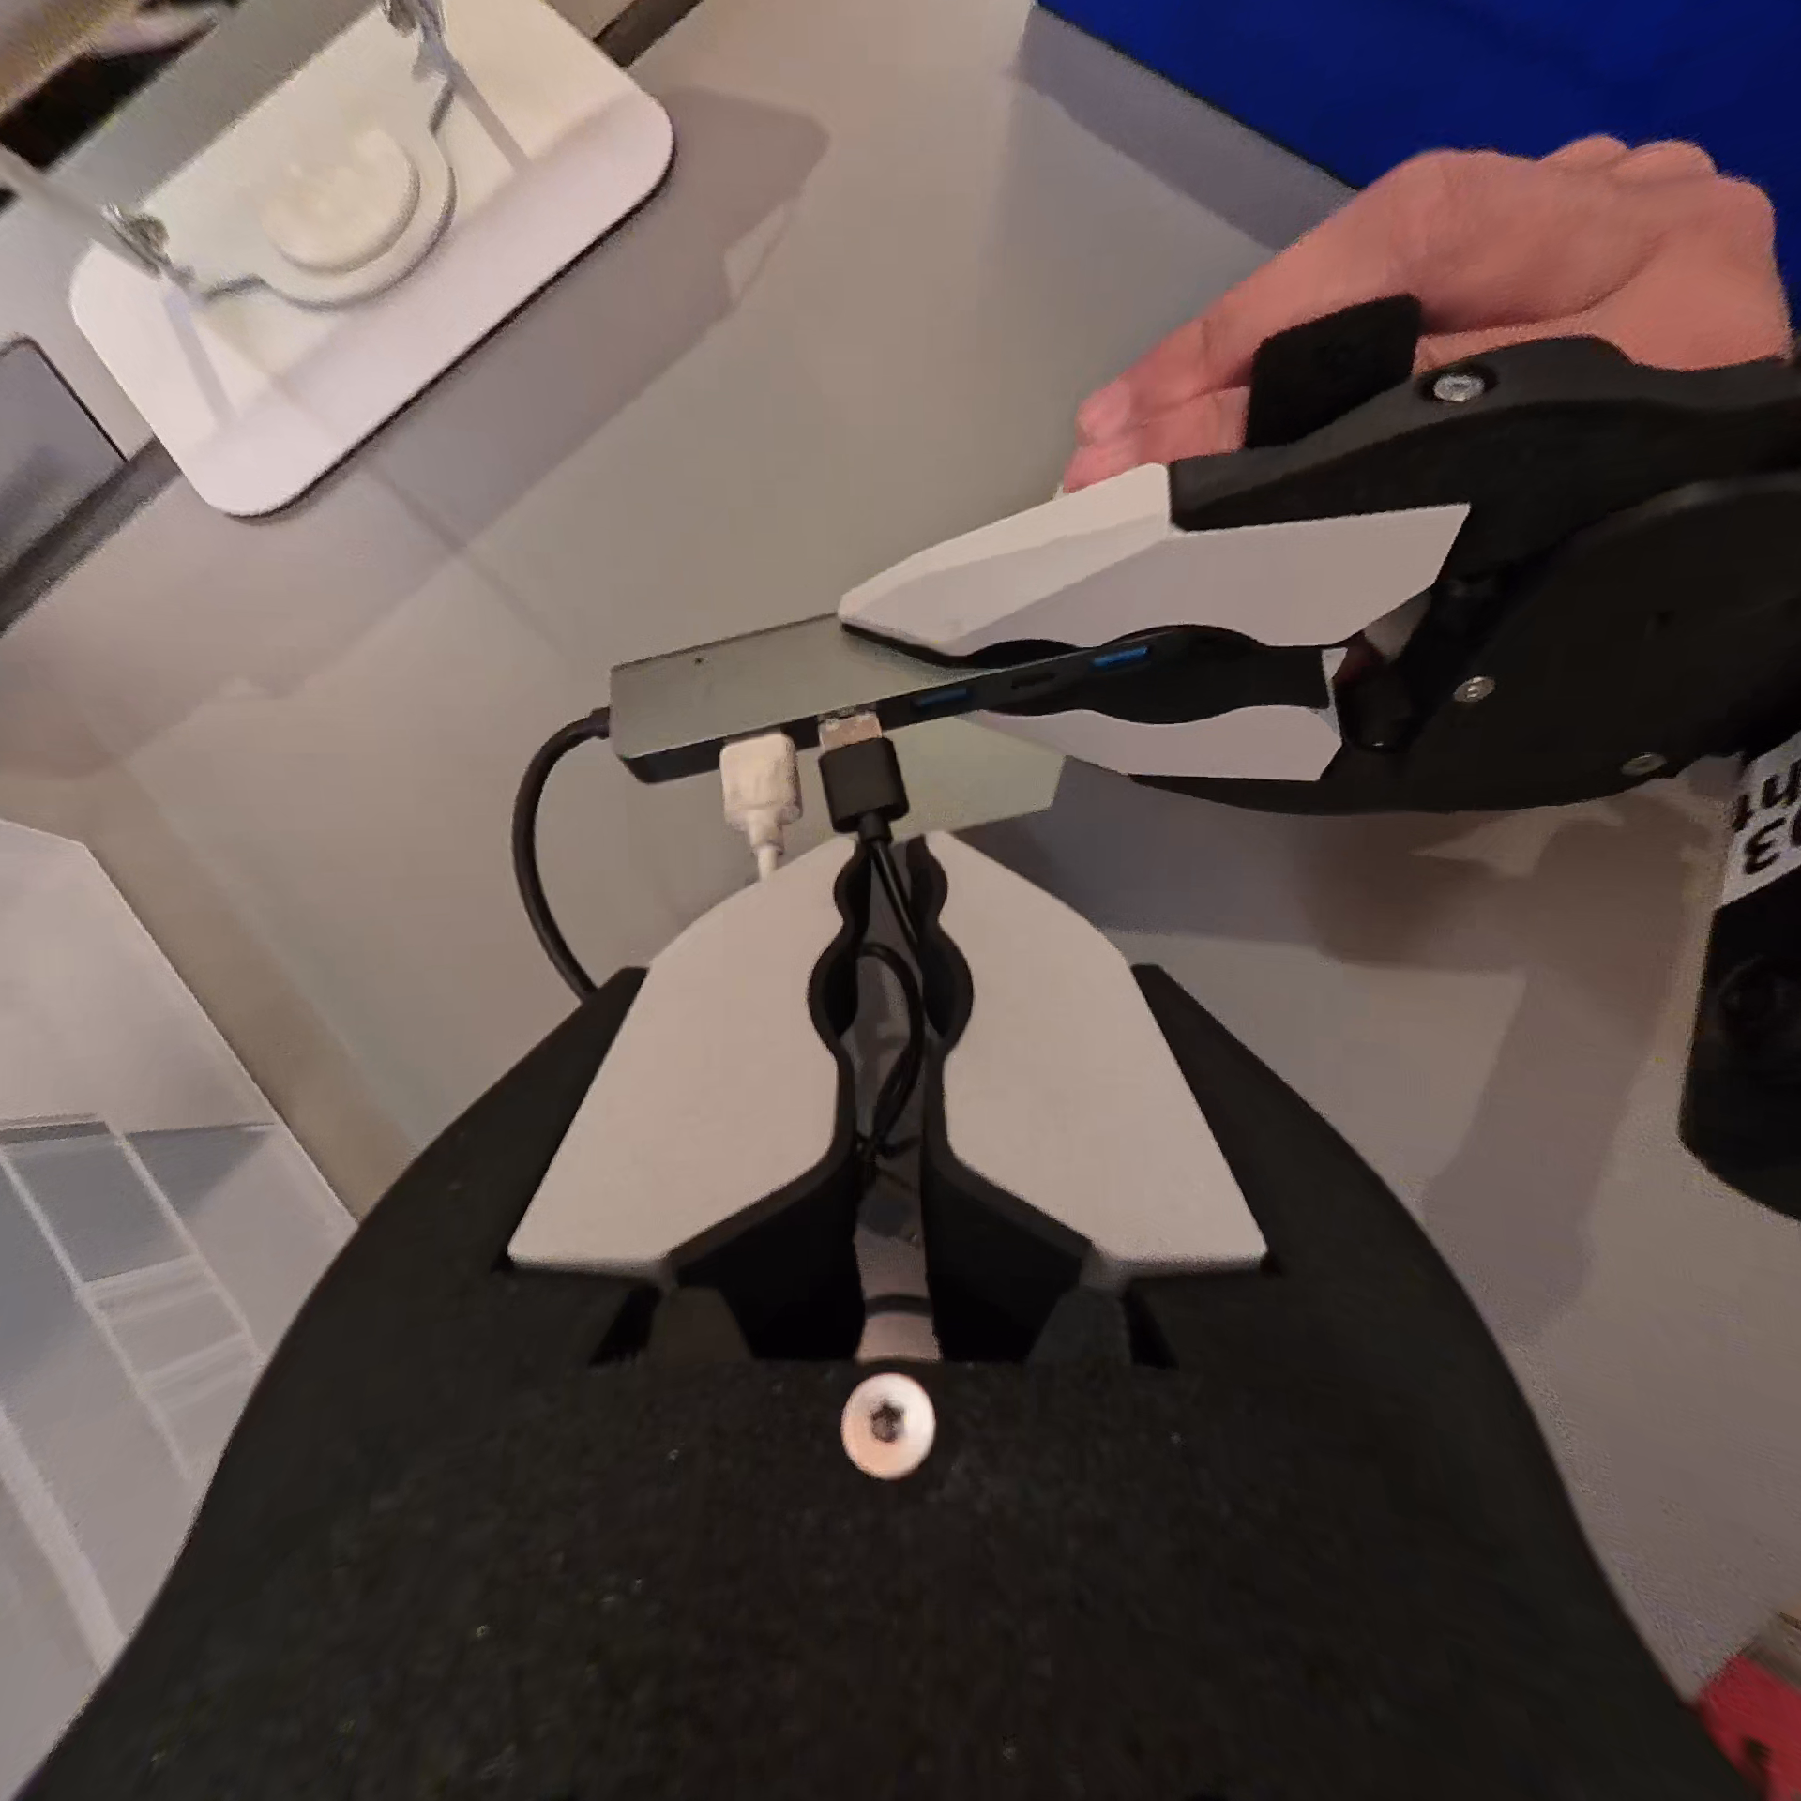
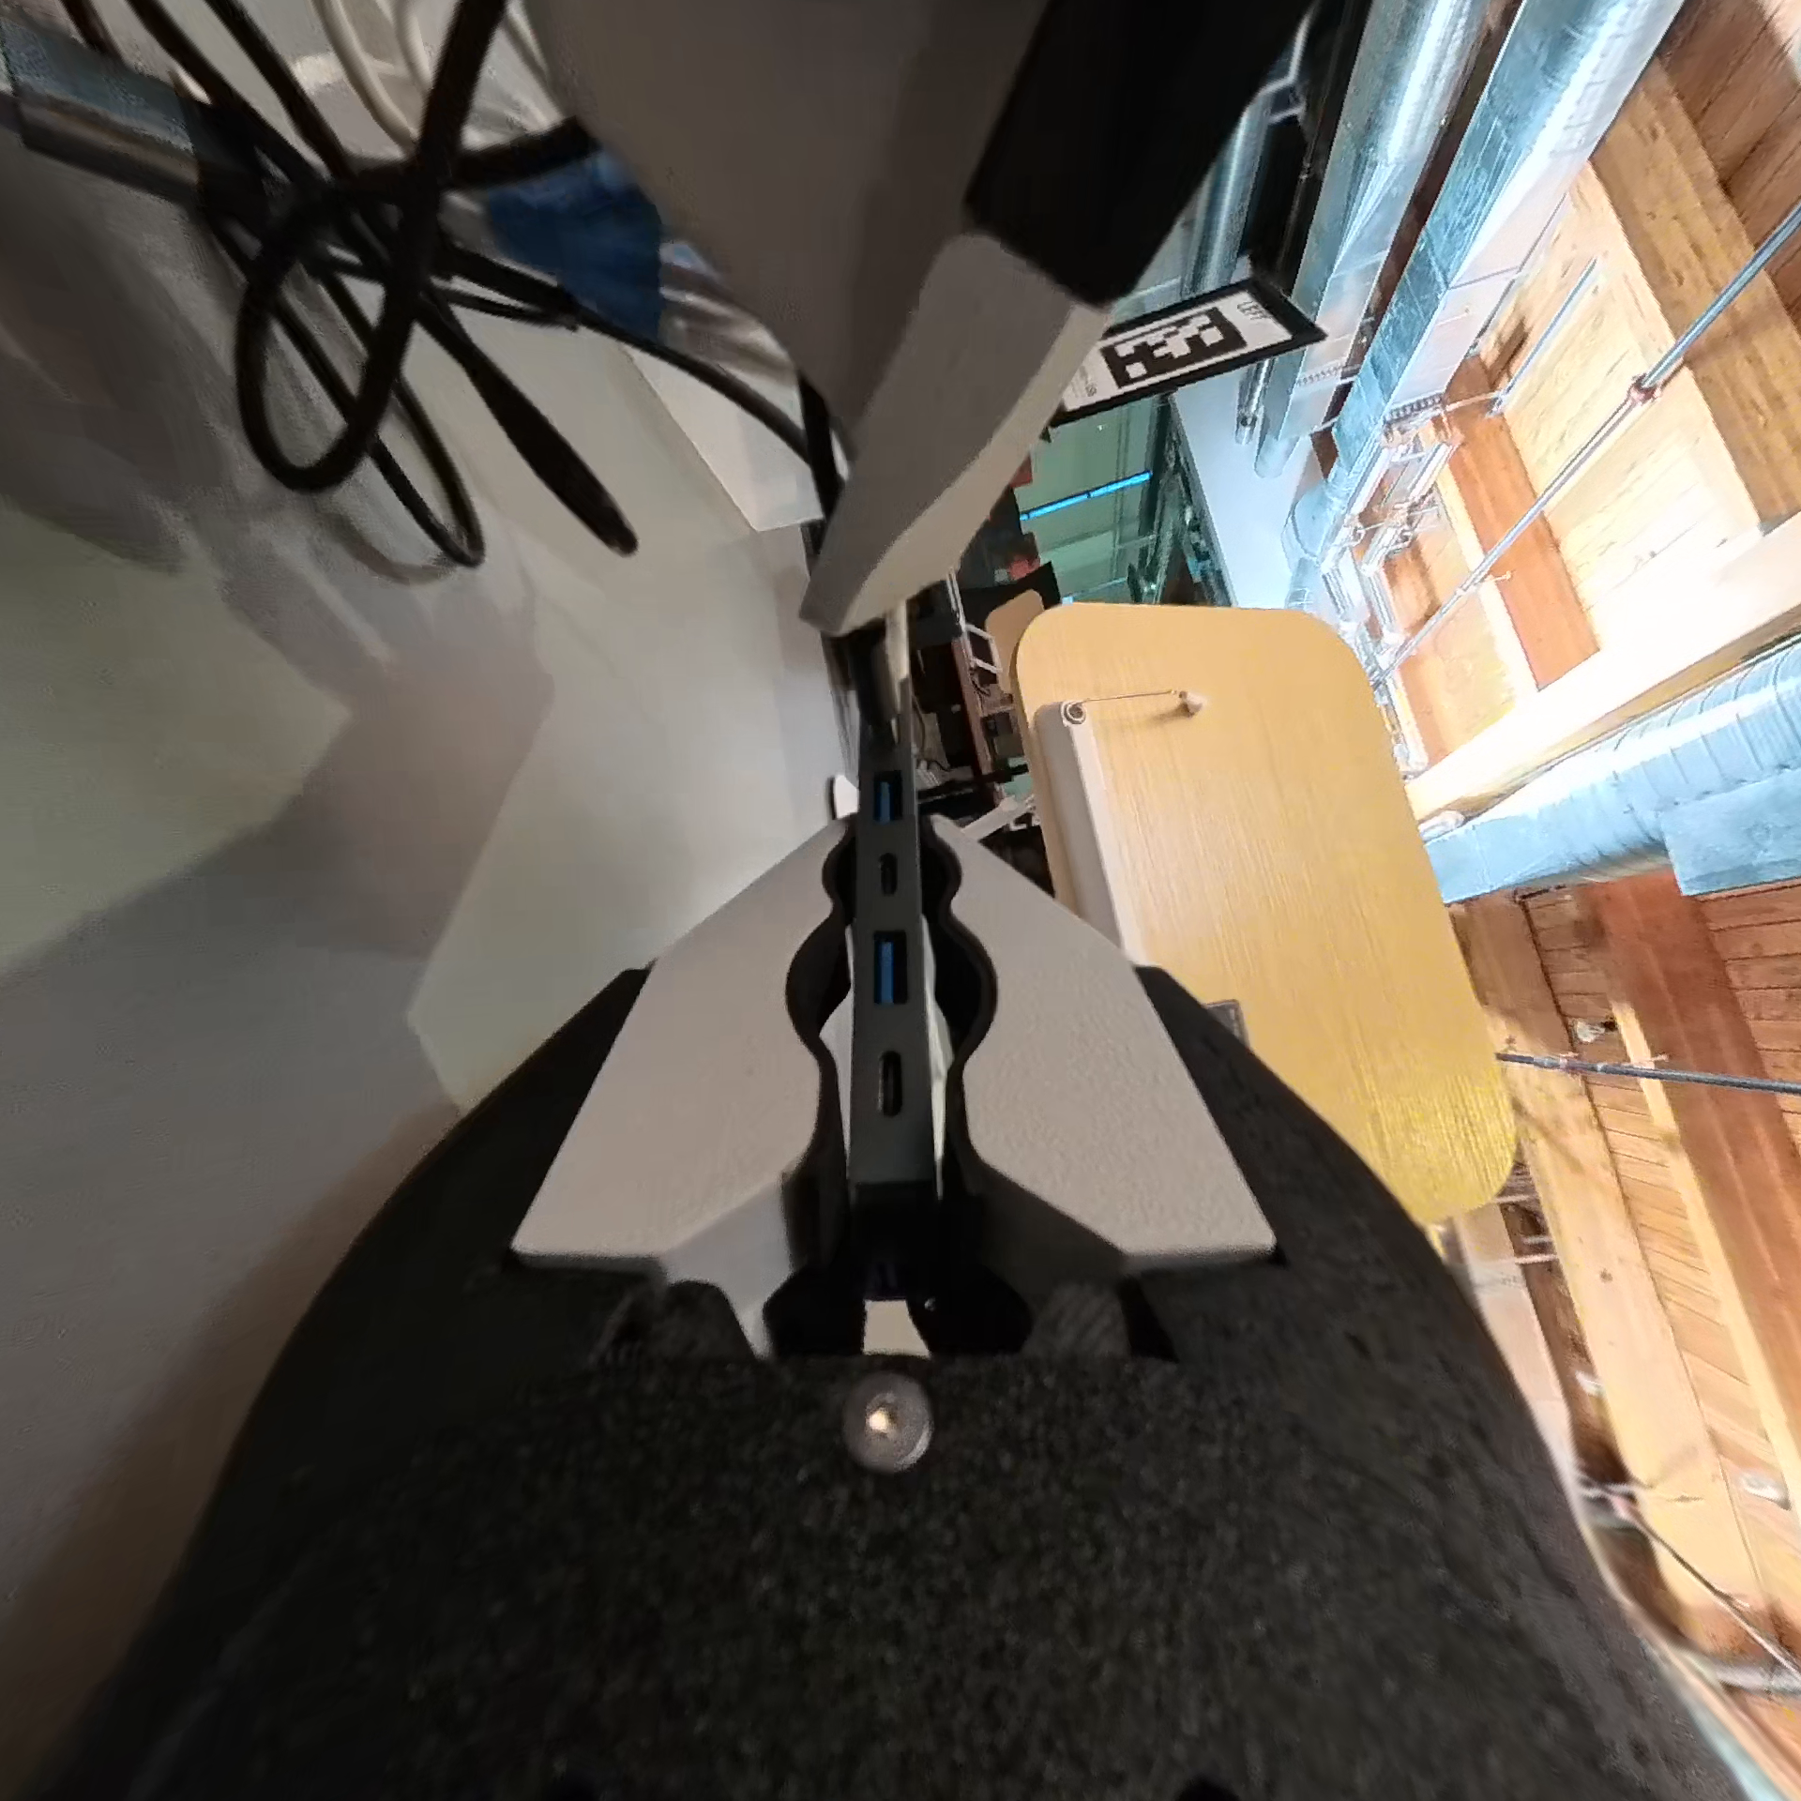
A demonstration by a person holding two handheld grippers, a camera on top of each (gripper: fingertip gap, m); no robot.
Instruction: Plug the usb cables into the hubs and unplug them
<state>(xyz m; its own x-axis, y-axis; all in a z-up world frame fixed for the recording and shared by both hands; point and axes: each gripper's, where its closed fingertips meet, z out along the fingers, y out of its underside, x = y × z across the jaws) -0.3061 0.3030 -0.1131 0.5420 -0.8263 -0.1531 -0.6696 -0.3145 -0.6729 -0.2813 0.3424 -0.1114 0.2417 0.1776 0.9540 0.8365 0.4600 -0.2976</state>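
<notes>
Hub (image 1: 741, 682): held above the tabletop (image 1: 975, 292) in the right gripper (image 1: 975, 672), closed flat on its end — steadied, ports facing out.
Black plug (image 1: 862, 780): part-seated beside a white plug (image 1: 760, 785).
Left gripper (image 1: 887, 877): nearly closed around the black cable (image 1: 882, 858) (grip unclear).

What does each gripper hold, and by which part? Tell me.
Right gripper clamps the hub by its far end. Left gripper pinches the black cable just below its plug.

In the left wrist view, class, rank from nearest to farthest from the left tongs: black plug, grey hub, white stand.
1. Black plug, just ahead of the left tongs, its cable between them.
2. Grey hub, directly above the plug.
3. White stand, far upper left on the table.
</notes>
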